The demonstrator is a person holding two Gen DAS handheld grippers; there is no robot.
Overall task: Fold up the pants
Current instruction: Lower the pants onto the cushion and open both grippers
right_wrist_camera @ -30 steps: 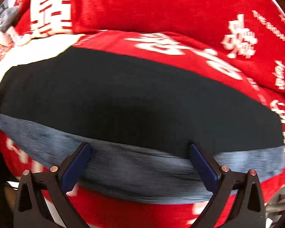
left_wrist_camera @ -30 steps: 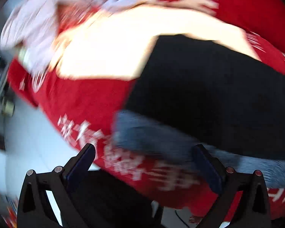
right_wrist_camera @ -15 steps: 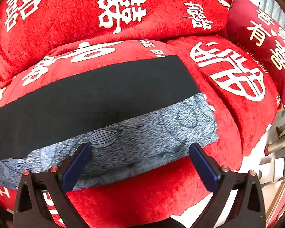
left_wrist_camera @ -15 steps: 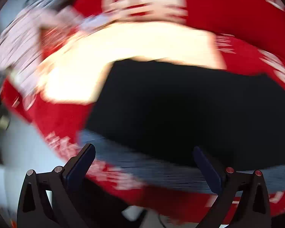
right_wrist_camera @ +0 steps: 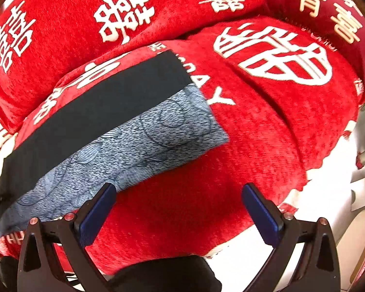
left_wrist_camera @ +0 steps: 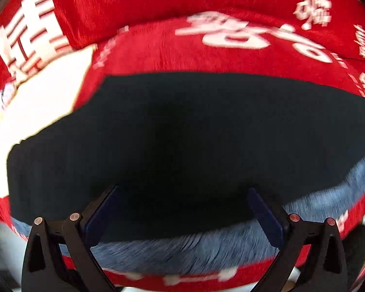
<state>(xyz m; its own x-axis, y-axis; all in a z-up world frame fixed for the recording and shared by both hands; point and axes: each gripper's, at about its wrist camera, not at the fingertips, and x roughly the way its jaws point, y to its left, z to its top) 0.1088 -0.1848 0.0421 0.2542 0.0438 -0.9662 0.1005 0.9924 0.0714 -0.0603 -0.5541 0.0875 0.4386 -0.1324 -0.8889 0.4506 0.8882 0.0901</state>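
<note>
The pants lie flat as a long strip on the red sofa seat: a black layer (left_wrist_camera: 182,131) on top and a blue-grey patterned layer (left_wrist_camera: 194,250) showing along the near edge. In the right wrist view the black layer (right_wrist_camera: 104,107) and the blue-grey layer (right_wrist_camera: 143,141) end at the strip's right end. My left gripper (left_wrist_camera: 182,209) is open and empty, low over the near edge of the black layer. My right gripper (right_wrist_camera: 178,206) is open and empty over bare red seat, right of the strip's end.
The red sofa cover (right_wrist_camera: 255,131) with white characters spans seat and backrest (right_wrist_camera: 109,19). A dark red cushion (right_wrist_camera: 328,12) sits at the far right. A cream cloth (left_wrist_camera: 43,92) lies at the strip's left end. White floor (right_wrist_camera: 328,206) lies beyond the seat's right edge.
The left gripper has swung right and closer, over the black layer. The right gripper has moved right, past the strip's end, over bare seat. Both stayed open.
</note>
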